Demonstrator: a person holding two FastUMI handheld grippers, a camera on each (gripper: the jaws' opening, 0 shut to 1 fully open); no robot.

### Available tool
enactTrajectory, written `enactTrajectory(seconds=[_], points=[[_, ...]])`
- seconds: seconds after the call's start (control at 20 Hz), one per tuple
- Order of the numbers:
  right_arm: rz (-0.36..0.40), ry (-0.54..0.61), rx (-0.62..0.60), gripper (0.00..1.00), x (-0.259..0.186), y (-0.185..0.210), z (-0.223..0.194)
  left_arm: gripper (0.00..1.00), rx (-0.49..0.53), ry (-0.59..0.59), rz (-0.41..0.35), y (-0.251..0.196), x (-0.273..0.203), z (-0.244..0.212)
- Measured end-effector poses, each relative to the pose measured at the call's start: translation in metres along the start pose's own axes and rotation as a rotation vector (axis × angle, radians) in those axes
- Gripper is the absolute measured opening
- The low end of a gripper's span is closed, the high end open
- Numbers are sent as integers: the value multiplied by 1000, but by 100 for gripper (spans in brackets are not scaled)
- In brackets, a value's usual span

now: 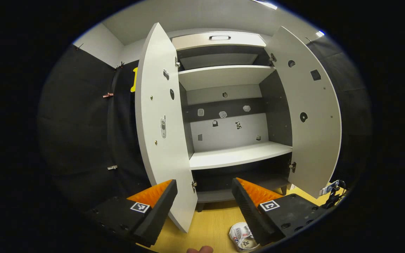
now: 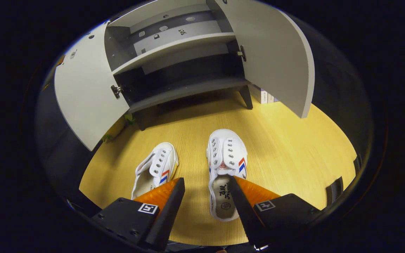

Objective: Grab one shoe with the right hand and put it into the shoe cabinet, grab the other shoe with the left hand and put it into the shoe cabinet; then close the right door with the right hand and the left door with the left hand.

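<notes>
Two white shoes with red and blue stripes lie on the wooden floor in the right gripper view, toes toward the cabinet: one shoe (image 2: 226, 165) in the middle, the other shoe (image 2: 156, 168) to its left. My right gripper (image 2: 206, 188) hangs open just above them, its right finger over the heel end of the middle shoe. The shoe cabinet (image 1: 230, 105) stands in front of my left gripper (image 1: 204, 191), which is open and holds nothing. Both doors, left door (image 1: 160, 126) and right door (image 1: 308, 109), are swung wide. A shoe's edge (image 1: 242, 236) peeks under the left gripper's right finger.
Inside the cabinet are a white middle shelf (image 1: 237, 154), a higher shelf (image 1: 223, 73) and a dark bottom shelf (image 2: 188, 89). A small box (image 2: 265, 95) sits on the floor behind the right door. A fingertip (image 1: 199, 250) shows at the bottom of the left gripper view.
</notes>
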State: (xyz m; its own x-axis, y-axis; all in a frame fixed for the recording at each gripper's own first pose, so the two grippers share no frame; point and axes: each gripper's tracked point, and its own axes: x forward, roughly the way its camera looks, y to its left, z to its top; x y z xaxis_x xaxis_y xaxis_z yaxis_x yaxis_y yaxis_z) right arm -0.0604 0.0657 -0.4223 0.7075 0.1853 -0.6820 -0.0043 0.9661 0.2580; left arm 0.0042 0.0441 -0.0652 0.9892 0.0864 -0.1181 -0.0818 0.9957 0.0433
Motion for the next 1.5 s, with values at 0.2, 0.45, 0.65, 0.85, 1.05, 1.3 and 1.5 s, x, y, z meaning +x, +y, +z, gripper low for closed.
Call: enactTrajectory(seconds=[0.2, 0.45, 0.65, 0.85, 1.05, 1.3, 1.5], points=[[-17, -17, 7, 80, 31, 3, -4, 97, 8, 28, 4, 4, 4, -13], [-77, -42, 36, 63, 43, -6, -6, 97, 6, 46, 12, 9, 4, -22], [-92, 0, 59, 59, 29, -4, -15, 97, 2, 45, 5, 11, 1, -23], [-87, -28, 81, 59, 46, -4, -5, 97, 8, 45, 2, 12, -2, -24], [-117, -119, -8, 59, 64, -7, 5, 97, 19, 45, 0, 14, -7, -28], [-177, -160, 25, 18, 81, -24, 23, 97, 15, 69, 7, 18, -11, -42], [-161, -139, 8, 17, 100, -25, 31, 97, 10, 92, 13, 18, -8, -51]])
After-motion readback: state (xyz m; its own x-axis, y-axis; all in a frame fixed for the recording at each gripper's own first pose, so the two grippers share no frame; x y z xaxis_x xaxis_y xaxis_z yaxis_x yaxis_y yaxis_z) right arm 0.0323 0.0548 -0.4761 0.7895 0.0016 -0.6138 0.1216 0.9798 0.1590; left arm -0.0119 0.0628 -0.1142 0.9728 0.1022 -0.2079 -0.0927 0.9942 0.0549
